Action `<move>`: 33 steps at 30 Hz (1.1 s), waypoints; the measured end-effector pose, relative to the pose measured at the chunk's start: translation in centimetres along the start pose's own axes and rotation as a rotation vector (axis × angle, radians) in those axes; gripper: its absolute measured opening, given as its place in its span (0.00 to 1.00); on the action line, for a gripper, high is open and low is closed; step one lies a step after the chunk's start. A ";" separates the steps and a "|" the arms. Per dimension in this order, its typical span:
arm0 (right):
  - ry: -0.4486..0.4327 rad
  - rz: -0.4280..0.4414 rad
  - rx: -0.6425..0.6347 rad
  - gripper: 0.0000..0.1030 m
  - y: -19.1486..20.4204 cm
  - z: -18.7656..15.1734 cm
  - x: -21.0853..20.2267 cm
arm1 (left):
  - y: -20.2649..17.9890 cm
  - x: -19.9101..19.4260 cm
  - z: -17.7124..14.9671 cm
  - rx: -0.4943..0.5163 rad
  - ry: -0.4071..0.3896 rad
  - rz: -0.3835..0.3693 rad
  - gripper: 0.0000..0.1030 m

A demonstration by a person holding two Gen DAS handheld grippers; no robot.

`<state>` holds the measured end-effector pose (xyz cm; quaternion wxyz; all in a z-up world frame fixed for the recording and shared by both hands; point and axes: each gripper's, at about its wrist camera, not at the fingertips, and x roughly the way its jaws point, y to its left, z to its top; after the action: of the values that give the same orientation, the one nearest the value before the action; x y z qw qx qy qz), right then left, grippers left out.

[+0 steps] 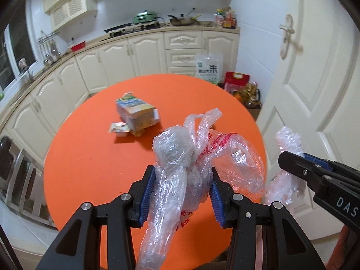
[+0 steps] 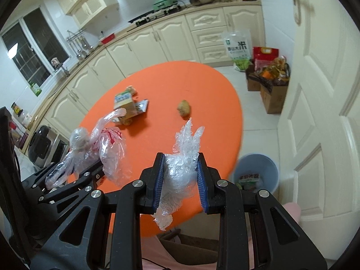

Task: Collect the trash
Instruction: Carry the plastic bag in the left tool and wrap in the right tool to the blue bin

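Observation:
My left gripper (image 1: 182, 180) is shut on a bundle of crumpled clear plastic bags (image 1: 177, 148) with red print, held above the round orange table (image 1: 90, 162). The same bundle (image 2: 99, 144) and left gripper (image 2: 90, 168) show at the left of the right wrist view. My right gripper (image 2: 180, 175) is shut on a wad of bubble wrap (image 2: 183, 157), which also appears at the right of the left wrist view as bubble wrap (image 1: 288, 144). On the table lie a squashed carton (image 1: 137, 114), a small wrapper (image 1: 119, 128) and a brown lump (image 2: 184, 108).
A blue waste bin (image 2: 256, 173) with packaging inside stands on the floor right of the table. A white door (image 2: 315, 90) is at the right. Rice sacks (image 2: 238, 49) and boxes of groceries (image 2: 272, 85) sit against the cream cabinets (image 1: 135, 56). A metal appliance (image 2: 42, 146) stands left.

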<state>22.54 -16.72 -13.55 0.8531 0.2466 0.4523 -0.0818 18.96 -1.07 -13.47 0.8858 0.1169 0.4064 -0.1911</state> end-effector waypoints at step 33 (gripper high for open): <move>0.038 -0.303 0.427 0.25 -24.4 -1.2 0.6 | -20.9 20.4 10.3 0.359 0.289 -0.172 0.49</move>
<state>13.20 -37.20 -23.06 0.7512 0.3520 0.4725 -0.2977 29.02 -28.58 -23.54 0.7639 0.2634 0.4971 -0.3161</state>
